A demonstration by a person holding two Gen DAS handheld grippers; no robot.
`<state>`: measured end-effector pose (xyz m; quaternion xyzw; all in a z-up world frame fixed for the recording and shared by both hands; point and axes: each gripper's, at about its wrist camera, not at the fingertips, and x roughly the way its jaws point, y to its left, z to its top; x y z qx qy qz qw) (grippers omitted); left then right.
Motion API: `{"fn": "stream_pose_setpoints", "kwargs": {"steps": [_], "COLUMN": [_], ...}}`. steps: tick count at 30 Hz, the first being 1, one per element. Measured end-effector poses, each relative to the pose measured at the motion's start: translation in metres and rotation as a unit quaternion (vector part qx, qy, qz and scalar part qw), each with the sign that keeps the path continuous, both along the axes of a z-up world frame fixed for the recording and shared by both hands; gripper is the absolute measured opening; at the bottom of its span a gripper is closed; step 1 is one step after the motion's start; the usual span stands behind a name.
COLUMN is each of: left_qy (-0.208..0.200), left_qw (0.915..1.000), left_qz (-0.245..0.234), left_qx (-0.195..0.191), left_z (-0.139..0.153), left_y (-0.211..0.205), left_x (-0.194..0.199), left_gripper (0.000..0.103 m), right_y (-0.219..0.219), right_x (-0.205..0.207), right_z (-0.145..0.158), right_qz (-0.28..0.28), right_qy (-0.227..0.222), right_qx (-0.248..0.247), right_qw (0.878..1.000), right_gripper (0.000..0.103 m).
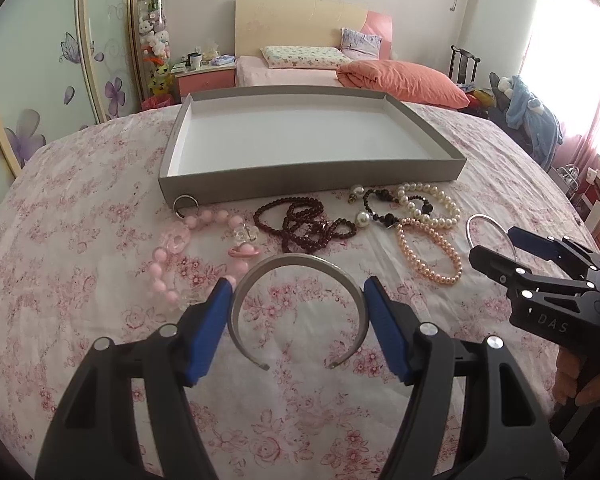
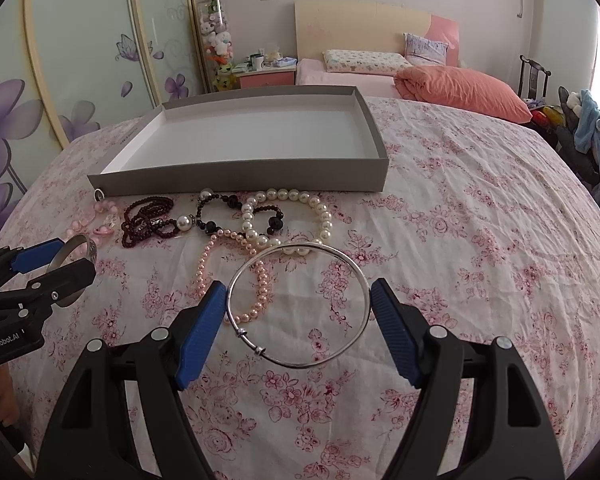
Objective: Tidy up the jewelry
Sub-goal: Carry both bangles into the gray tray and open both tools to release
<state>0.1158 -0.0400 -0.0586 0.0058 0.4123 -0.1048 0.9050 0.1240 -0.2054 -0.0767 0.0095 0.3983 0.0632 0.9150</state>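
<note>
A grey box tray [image 1: 260,178] [image 2: 236,182] with a white inside stands empty on the floral bedspread. My left gripper [image 1: 298,292] has its blue pads against both sides of a wide silver cuff bangle [image 1: 296,262], which also shows in the right wrist view [image 2: 74,248]. My right gripper [image 2: 298,294] has its pads against both sides of a thin silver bangle [image 2: 300,362], seen in the left wrist view [image 1: 486,220]. In front of the tray lie a pink bead bracelet [image 1: 204,220], dark red beads [image 1: 300,224], black beads with white pearls [image 1: 412,200] and a pink pearl bracelet [image 1: 428,256].
The bedspread [image 2: 480,240] stretches wide to the right of the jewelry. Behind are a second bed with an orange duvet [image 1: 400,80], a pink nightstand [image 1: 206,80] and wardrobe doors [image 1: 40,80] at left. A chair with clothes [image 1: 528,108] stands at right.
</note>
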Motion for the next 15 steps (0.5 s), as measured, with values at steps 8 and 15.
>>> {"fn": "stream_pose_setpoints", "kwargs": {"steps": [8, 15], "left_qy": [-0.014, -0.034], "left_qw": [0.9999, 0.9994], "left_qz": [0.000, 0.002], "left_qx": [-0.008, -0.008], "left_z": [0.012, 0.026], "left_y": [0.001, 0.002], "left_x": [-0.003, -0.005], "left_gripper": [0.066, 0.066], "right_y": [-0.001, 0.000], "right_x": [-0.004, -0.005], "right_z": [0.010, 0.026], "right_qz": [0.001, 0.003], "right_qy": [-0.014, -0.036], "right_qx": [0.006, 0.009], "right_qw": [1.000, 0.999], "right_gripper": [0.074, 0.074]}}
